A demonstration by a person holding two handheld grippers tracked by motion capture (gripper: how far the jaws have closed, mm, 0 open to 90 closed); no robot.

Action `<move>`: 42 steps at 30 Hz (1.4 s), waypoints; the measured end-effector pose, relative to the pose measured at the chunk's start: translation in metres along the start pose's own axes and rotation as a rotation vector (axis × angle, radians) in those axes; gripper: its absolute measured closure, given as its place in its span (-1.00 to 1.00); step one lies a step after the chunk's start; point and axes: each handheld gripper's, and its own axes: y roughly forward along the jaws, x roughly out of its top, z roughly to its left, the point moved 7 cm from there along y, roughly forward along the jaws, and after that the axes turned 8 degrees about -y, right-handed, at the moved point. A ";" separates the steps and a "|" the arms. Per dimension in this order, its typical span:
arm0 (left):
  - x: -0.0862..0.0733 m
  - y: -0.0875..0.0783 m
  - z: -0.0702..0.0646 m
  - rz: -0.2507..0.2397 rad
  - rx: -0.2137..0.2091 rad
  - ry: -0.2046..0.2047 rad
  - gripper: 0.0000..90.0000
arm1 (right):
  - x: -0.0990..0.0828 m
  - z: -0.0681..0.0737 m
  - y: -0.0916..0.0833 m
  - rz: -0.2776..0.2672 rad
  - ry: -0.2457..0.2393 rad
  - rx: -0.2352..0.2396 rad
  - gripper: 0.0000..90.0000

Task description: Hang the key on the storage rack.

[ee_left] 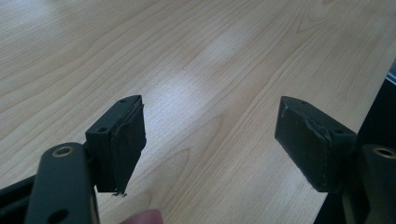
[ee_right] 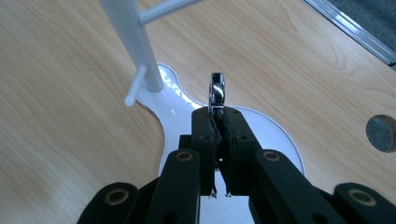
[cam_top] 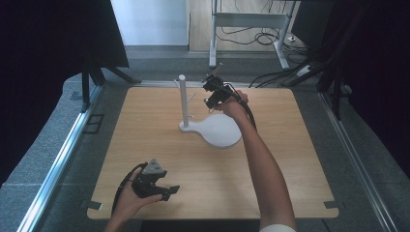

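High view: pale wooden table (cam_top: 145, 140), white pegged stand on its teardrop base (cam_top: 220, 131), left gripper (cam_top: 167, 192) with jaws apart, right gripper (ee_right: 217, 122) clamped on a small shiny metal ring (ee_right: 216, 91) beside the post; ring likely light, stiff, slippery, best pinched across its band.

Left gripper (cam_top: 167, 192) low at near table edge, jaws wide apart, nothing between; left hand (cam_top: 126, 202) cradling it. Right arm (cam_top: 261, 164) stretched forward, right gripper (ee_right: 216, 112) clamped on small shiny metal ring (ee_right: 216, 92)
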 end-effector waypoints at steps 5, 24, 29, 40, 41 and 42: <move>0.000 0.000 0.000 0.000 0.000 0.000 -0.44 | 0.010 0.002 0.005 0.005 -0.003 0.007 0.87; 0.000 -0.002 0.002 -0.006 -0.003 -0.003 -0.44 | 0.032 -0.011 0.019 -0.003 0.021 -0.013 0.87; 0.000 -0.002 0.001 -0.004 -0.005 -0.007 -0.44 | 0.038 -0.012 0.021 0.001 0.020 -0.027 0.87; 0.000 -0.002 0.000 -0.004 -0.007 -0.001 -0.44 | 0.046 -0.006 0.022 -0.005 0.009 -0.030 0.87; 0.000 -0.002 0.000 -0.003 -0.007 0.000 -0.44 | 0.046 -0.006 0.022 -0.004 0.010 -0.030 0.87; 0.000 -0.002 0.000 -0.003 -0.006 0.000 -0.44 | 0.046 -0.005 0.023 -0.007 0.009 -0.030 0.87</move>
